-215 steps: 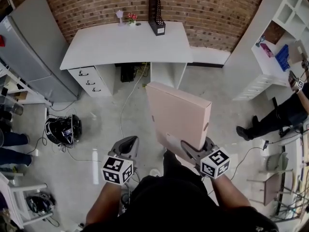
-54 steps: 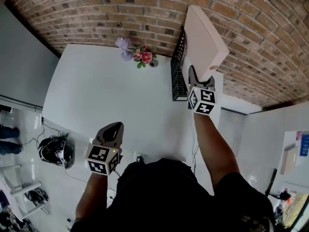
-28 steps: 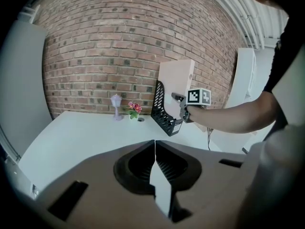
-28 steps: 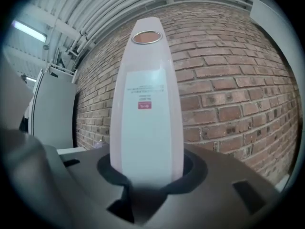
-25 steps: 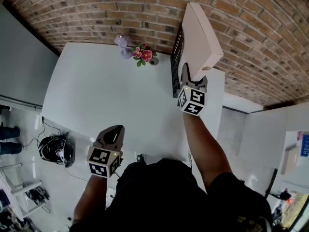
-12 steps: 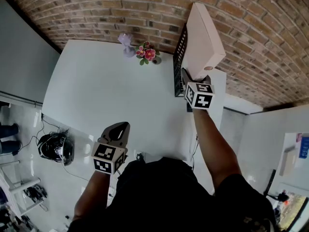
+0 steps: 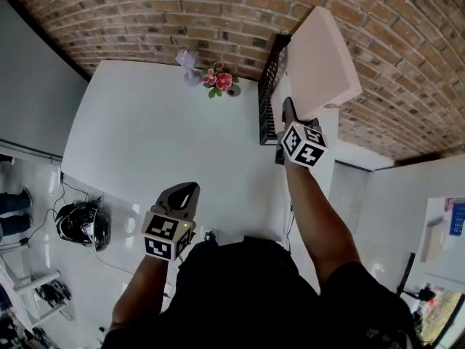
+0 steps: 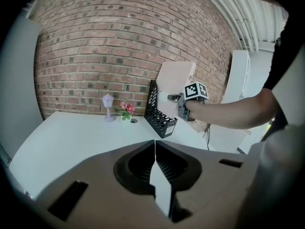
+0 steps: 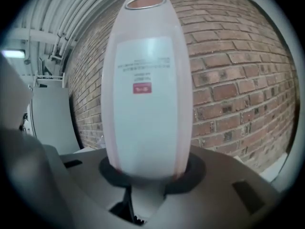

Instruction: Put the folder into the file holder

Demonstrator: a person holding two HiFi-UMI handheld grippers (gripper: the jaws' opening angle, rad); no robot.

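My right gripper [image 7: 290,110] holds a pale pink box folder [image 7: 323,57] by its lower end, up in the air just right of the black mesh file holder [image 7: 267,100]. The jaws are closing on the folder's labelled spine [image 9: 145,89], which fills the right gripper view between the jaws of the right gripper [image 9: 147,175]. The holder stands at the back right of the white desk [image 7: 145,137], against the brick wall. My left gripper [image 7: 189,189] hovers over the desk's near edge, shut and empty. In the left gripper view, the left gripper [image 8: 155,144] faces the holder [image 8: 159,118] and the folder [image 8: 175,82].
A small pot of pink flowers [image 7: 220,80] and a little purple lamp [image 7: 187,60] stand at the back of the desk, left of the holder. A black round object with cables [image 7: 81,226] lies on the floor at the left. The desk's right edge runs close beside the holder.
The folder has swung to the right and tipped further over, away from the holder's top. My right gripper moved slightly right with it. The left gripper drifted a little nearer.
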